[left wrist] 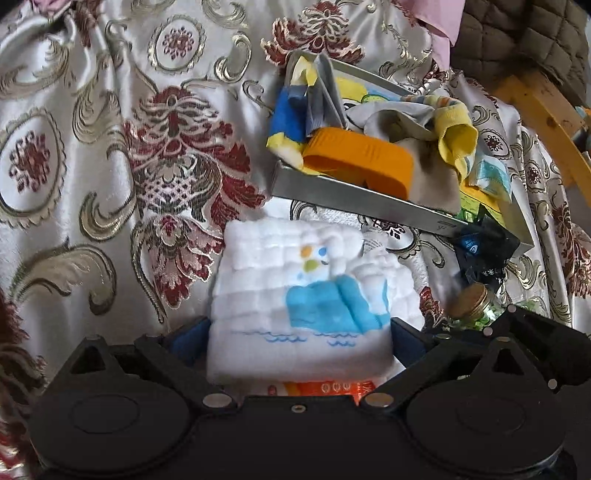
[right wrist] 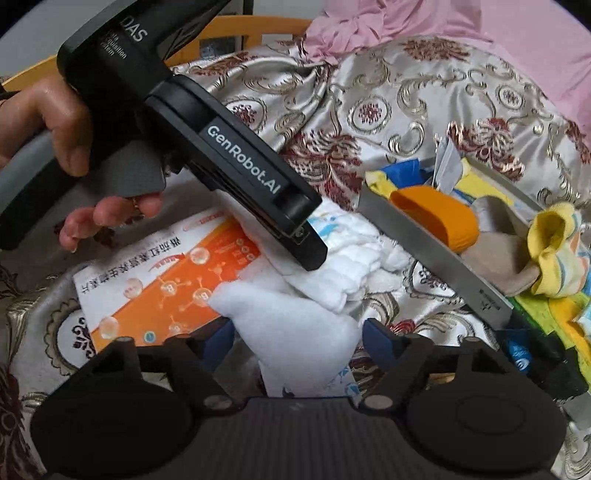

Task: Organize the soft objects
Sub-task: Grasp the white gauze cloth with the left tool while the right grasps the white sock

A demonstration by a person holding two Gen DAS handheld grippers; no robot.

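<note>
A folded white quilted cloth (left wrist: pixel 295 295) with a blue print lies on an orange-and-white box (right wrist: pixel 166 280) on the patterned bedspread. My left gripper (left wrist: pixel 299 332) is shut on the cloth's near part, blue pads on both sides. In the right wrist view the left gripper (right wrist: pixel 306 240) presses on the same cloth (right wrist: pixel 354 254). My right gripper (right wrist: pixel 299 343) is shut on a white corner of the cloth (right wrist: pixel 291 332). A metal tray (left wrist: pixel 351 199) behind holds socks and cloths, with an orange band (left wrist: pixel 362 155) and a yellow sock (left wrist: pixel 458 136).
A dark blue packet (left wrist: pixel 484 247) and a cork-stoppered glass jar (left wrist: pixel 476 302) lie right of the cloth. A wooden frame (left wrist: pixel 543 110) and a quilted brown cushion (left wrist: pixel 517 37) stand at the far right. Pink fabric (right wrist: pixel 461 33) lies at the back.
</note>
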